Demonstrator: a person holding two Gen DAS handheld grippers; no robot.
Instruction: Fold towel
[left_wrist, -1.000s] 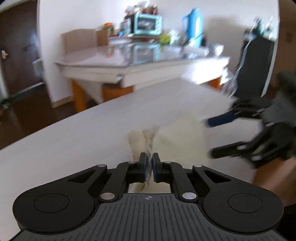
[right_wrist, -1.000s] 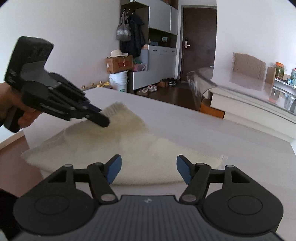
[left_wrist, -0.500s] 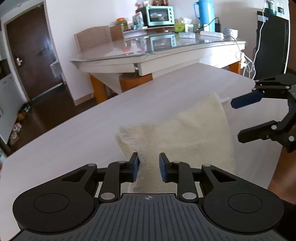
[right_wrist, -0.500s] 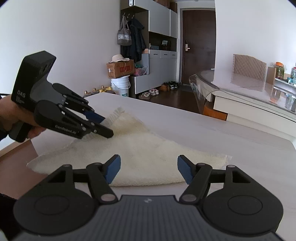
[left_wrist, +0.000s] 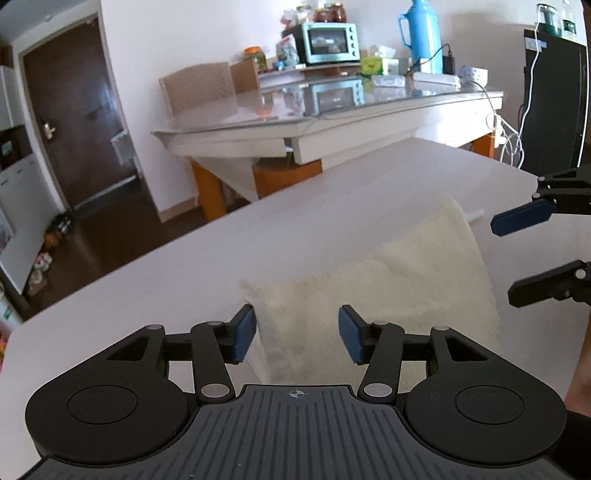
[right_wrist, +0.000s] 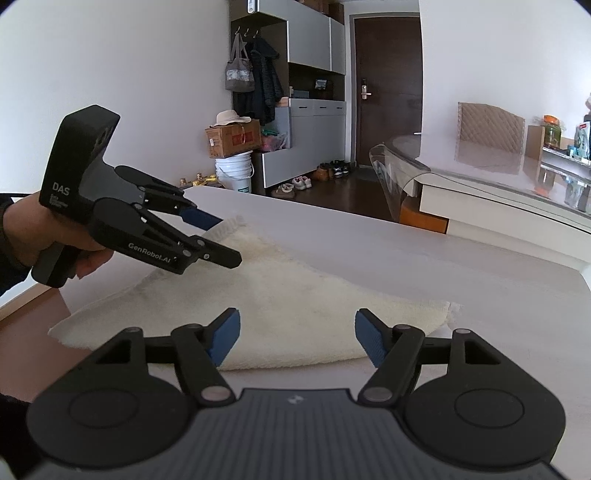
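- The cream towel (left_wrist: 384, 291) lies folded on the white table (left_wrist: 184, 280), close to the table's near edge.
- From my right gripper's camera its long axis runs left to right, the fringed end (right_wrist: 231, 225) toward my left gripper.
- My left gripper (left_wrist: 297, 334) has its jaws spread wide, holding nothing; its blue pads (left_wrist: 243, 334) sit just over the towel's near end, and I cannot tell whether they touch it.
- My right gripper (right_wrist: 297, 341) is also wide open and empty, poised just before the towel's folded edge.
- Containers: a white bucket (right_wrist: 234, 171) stands on the floor with a cardboard box (right_wrist: 232, 138) on top of it, and a hat (right_wrist: 231, 118) on the box; the contents of both are hidden.
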